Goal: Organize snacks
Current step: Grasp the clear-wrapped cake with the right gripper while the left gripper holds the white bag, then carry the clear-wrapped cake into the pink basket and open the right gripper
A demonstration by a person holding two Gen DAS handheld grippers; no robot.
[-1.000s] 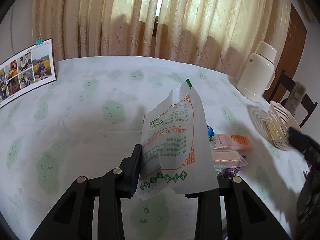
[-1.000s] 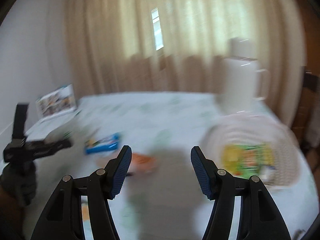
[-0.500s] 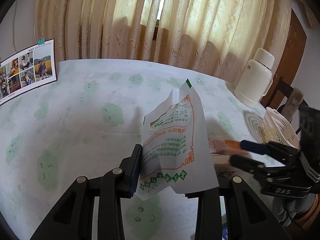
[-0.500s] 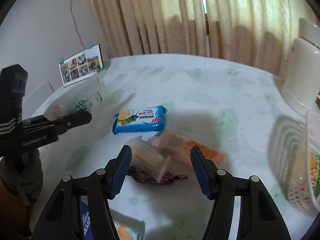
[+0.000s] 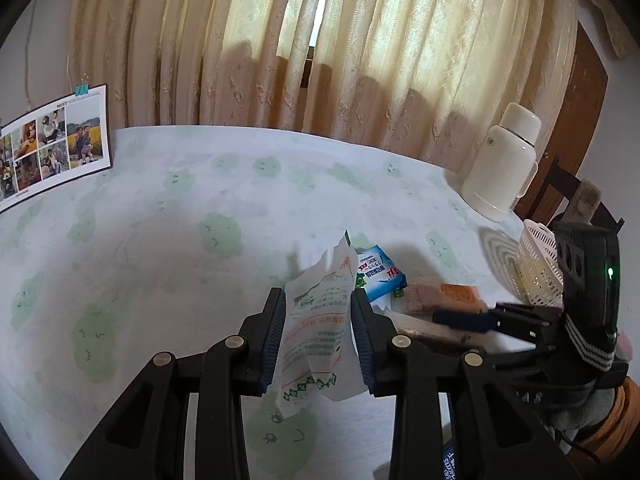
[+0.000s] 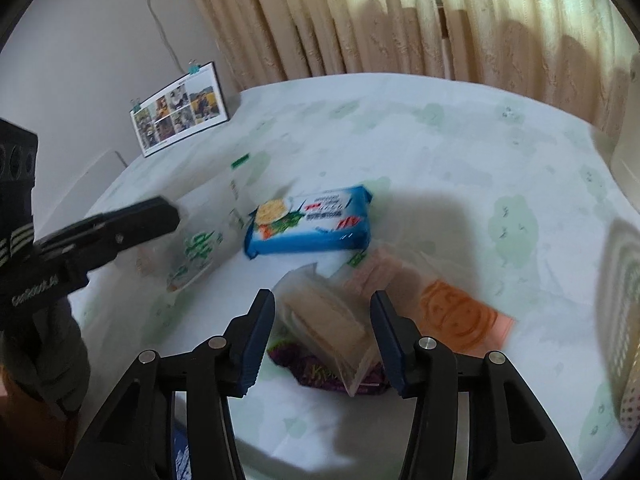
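Observation:
My left gripper [image 5: 316,300] is shut on a white snack bag [image 5: 320,328] with green and orange print, held just above the tablecloth. My right gripper [image 6: 322,304] points down at the snack pile. Its jaws are closing around a clear packet of pale wafers [image 6: 328,320], and the pads stand close to its sides without visibly pressing. Under that packet lies a purple wrapper [image 6: 320,372]. A blue cracker pack [image 6: 312,224] lies just beyond, and an orange-printed packet [image 6: 452,316] lies to the right. The right gripper [image 5: 460,318] also shows in the left wrist view.
A white lattice basket [image 5: 536,264] stands at the table's right edge, with a white flask [image 5: 504,172] behind it. A photo board [image 5: 52,148] leans at the far left. Curtains hang behind the table, and a dark chair [image 5: 560,184] stands at the right.
My right gripper swung from over the basket down and left to the snack pile, and its jaws narrowed around the clear packet. The white bag in my left gripper now droops lower.

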